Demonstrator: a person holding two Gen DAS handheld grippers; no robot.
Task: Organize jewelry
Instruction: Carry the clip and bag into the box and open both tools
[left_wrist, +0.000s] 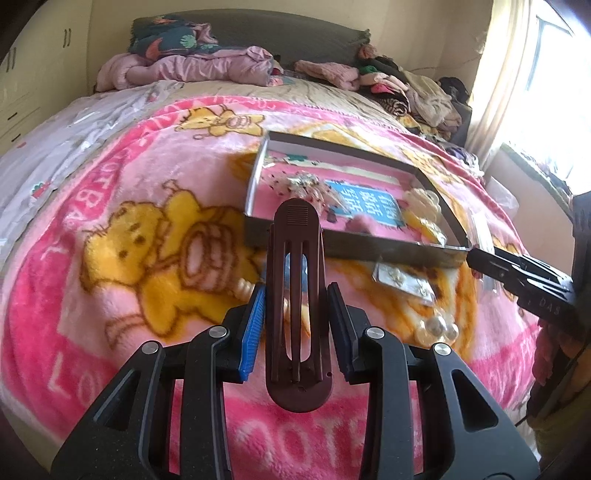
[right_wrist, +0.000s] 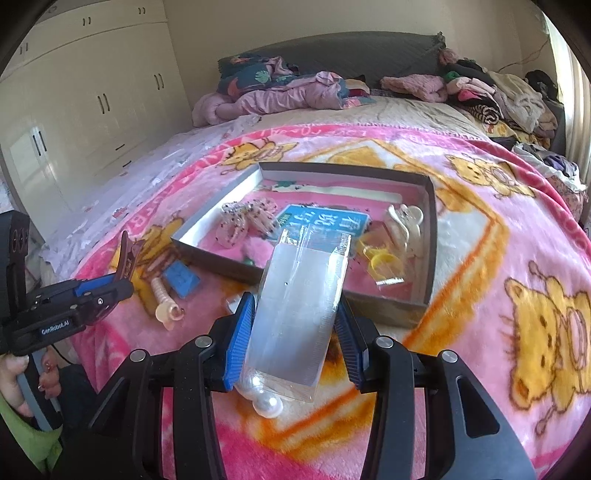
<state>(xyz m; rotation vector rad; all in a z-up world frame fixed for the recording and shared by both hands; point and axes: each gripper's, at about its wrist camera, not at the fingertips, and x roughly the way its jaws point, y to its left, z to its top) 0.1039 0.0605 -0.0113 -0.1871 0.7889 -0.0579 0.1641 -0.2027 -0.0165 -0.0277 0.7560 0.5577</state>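
My left gripper (left_wrist: 295, 321) is shut on a dark brown hair clip (left_wrist: 297, 295), held upright above the blanket in front of the shallow grey box (left_wrist: 347, 247). It shows at the left of the right wrist view (right_wrist: 110, 284), with the clip (right_wrist: 127, 258) sticking up. My right gripper (right_wrist: 295, 325) is shut on a clear plastic packet (right_wrist: 299, 314), held near the box's front wall (right_wrist: 229, 266). In the left wrist view it (left_wrist: 476, 260) is at the box's right front corner. The box holds a speckled claw clip (right_wrist: 243, 218), a cream clip (right_wrist: 404, 221) and a yellow ring (right_wrist: 384, 262).
On the pink bear blanket (right_wrist: 480, 258) lie a pearl bracelet (right_wrist: 164, 299), a blue square piece (right_wrist: 181, 278), large pearls (left_wrist: 437, 328) and a small packet of earrings (left_wrist: 402, 282). Clothes are piled at the bed's head (right_wrist: 280, 96). Wardrobes (right_wrist: 74, 110) stand left.
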